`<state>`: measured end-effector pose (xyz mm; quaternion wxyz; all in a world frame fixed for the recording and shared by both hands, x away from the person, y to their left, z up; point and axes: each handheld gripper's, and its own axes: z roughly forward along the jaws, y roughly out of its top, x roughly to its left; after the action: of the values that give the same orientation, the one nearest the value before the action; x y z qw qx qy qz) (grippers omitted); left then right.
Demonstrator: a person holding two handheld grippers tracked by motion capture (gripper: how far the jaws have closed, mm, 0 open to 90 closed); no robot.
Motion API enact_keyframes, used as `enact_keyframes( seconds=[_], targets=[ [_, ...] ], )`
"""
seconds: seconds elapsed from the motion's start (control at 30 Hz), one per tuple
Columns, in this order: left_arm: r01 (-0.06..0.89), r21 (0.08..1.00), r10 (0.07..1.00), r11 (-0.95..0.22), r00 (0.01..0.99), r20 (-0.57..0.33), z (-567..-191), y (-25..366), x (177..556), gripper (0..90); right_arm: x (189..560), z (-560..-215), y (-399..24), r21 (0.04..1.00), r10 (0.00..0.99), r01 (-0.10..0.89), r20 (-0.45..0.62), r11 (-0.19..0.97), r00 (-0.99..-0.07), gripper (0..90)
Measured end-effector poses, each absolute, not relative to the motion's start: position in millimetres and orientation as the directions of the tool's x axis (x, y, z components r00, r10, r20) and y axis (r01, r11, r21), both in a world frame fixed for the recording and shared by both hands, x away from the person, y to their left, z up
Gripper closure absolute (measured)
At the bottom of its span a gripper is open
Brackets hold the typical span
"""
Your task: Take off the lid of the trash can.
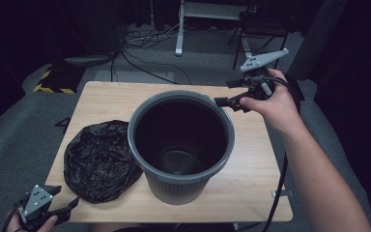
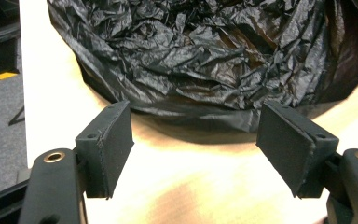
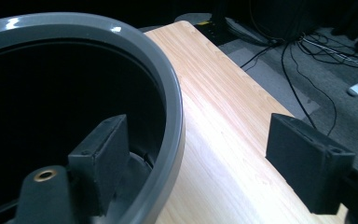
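The grey bin [image 1: 181, 145] is seen mid-table, the crumpled black bag [image 1: 99, 159] touching it toward the table's [image 1: 251, 188] left edge. The right gripper [image 1: 229, 99] is held wide open astride the bin's far-right rim, gripping nothing. The left gripper [image 1: 65, 205] is held open and empty at the near-left corner, just short of the bag.

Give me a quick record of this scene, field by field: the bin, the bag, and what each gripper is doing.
bin: grey bin, upright at the middle of the wooden table, nothing visible inside
bag: crumpled black bag on the table, left of the bin and against it
left gripper: left gripper open, low over the table, jaws toward the bag, apart from it
right gripper: right gripper open, its jaws astride the bin's rim, not gripping
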<state>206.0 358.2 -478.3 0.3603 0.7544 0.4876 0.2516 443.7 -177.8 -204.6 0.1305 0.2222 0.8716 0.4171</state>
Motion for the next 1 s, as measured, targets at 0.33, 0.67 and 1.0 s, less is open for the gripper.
enact_keyframes(
  seconds=[0.33, 0.67, 1.0],
  targets=[
    [0.557, 0.787, 0.915, -0.265, 0.402, 0.023, -481.5, 361.6, 203.8, 26.7, 474.3, -211.4, -135.7, 0.723, 0.424, 0.262, -0.047, 0.639, -0.904, 33.4],
    [0.553, 0.785, 0.904, -0.28, 0.428, 0.021, -483.3, 357.5, 210.0, 26.7, 490.2, -222.6, -106.0, 0.659, 0.371, 0.242, -0.061, 0.713, -0.927, 48.0],
    [0.551, 0.784, 0.898, -0.287, 0.44, 0.019, -483.5, 354.1, 211.8, 26.7, 498.9, -236.3, -87.6, 0.554, 0.318, 0.274, 0.018, 0.786, -0.948, 68.5]
  ],
)
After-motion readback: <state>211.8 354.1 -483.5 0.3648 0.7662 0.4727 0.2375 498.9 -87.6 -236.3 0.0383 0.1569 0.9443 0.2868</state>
